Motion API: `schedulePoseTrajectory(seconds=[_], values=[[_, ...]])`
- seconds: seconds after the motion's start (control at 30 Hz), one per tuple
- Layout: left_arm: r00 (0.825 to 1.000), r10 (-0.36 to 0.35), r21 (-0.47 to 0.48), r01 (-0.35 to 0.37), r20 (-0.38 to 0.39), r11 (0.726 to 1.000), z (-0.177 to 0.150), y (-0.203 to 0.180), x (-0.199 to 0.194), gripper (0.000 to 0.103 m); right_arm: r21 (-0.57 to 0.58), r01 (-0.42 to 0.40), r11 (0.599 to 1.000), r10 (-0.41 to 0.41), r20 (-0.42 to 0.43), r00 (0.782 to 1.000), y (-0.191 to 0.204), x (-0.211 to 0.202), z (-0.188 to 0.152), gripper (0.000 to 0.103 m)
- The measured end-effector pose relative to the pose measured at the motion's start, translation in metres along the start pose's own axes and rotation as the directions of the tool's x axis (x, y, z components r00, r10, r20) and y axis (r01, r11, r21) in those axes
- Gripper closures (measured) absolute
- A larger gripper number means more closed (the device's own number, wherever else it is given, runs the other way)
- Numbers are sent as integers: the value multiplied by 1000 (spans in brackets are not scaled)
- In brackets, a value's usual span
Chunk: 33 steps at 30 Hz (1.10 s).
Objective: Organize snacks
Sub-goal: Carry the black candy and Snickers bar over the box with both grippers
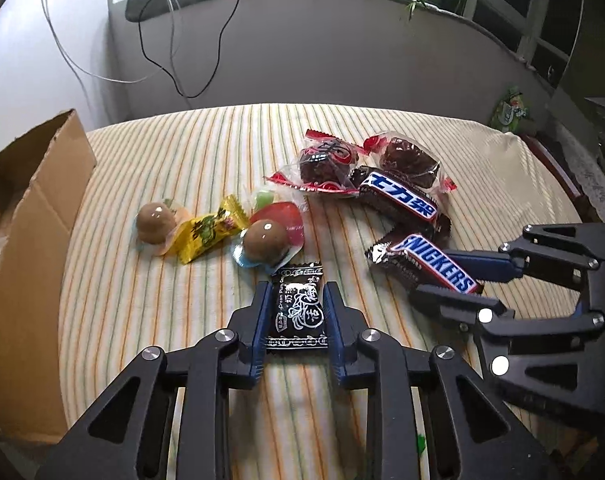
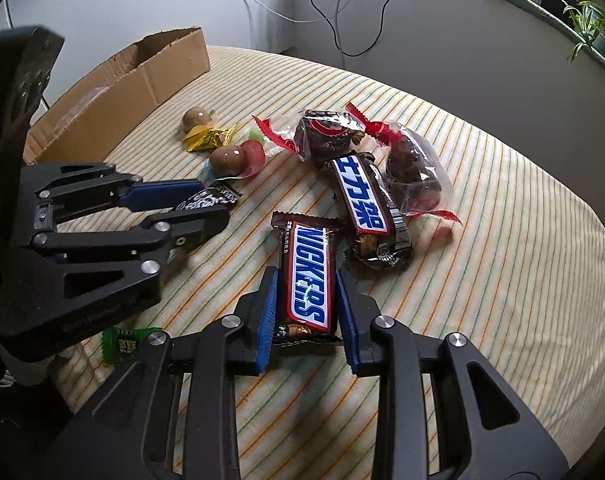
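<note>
Between the left hand-held gripper's [image 1: 297,312] closed pads lies a black candy packet [image 1: 298,308]; the right hand-held gripper [image 2: 307,304] clamps the Snickers bar [image 2: 308,276]. Bare striped cloth [image 2: 482,280] spreads right; a cardboard box [image 1: 42,216] flanks the left.

Looked forward and steeply down along the fingers of the left gripper [image 1: 297,312], close over the near edge of the striped cloth [image 1: 162,168], with the cardboard box [image 1: 42,208] at the left edge and the right gripper [image 1: 452,280] reaching in from the right. Faced the far wall and window ledge. From the right wrist, likewise close and tilted down past the right gripper [image 2: 307,304], with the left gripper [image 2: 206,210] entering from the left and the cardboard box [image 2: 142,80] at the far left corner. Shared between both views: the middle of the cloth, the Snickers bar [image 1: 426,266] [image 2: 308,276], the black sachet [image 1: 298,306] [image 2: 208,200], the snack pile, the box.
</note>
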<state>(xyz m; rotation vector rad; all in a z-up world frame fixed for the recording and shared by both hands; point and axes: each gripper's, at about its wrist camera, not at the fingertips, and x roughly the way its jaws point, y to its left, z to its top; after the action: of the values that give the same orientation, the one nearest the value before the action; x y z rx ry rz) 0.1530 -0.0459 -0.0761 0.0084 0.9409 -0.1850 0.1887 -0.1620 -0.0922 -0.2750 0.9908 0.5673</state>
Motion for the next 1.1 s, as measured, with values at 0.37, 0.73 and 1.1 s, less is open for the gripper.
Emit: schedulePoseTrajectory(seconds=[0.37,0.73,1.1], values=[[999,-25,-39,27,47,999,-11,11,-26,80,10,-19,1000,19,25,1000,8,-17,8,74],[988,13,-118,6,154,993,-19,53,-78,80,-18,-49,999,50,83,995,41,-38,30,74],[971,110,-212,-64,213,975,-30,113,-112,80,-92,-88,992,99,120,988,93,-35,78,74]])
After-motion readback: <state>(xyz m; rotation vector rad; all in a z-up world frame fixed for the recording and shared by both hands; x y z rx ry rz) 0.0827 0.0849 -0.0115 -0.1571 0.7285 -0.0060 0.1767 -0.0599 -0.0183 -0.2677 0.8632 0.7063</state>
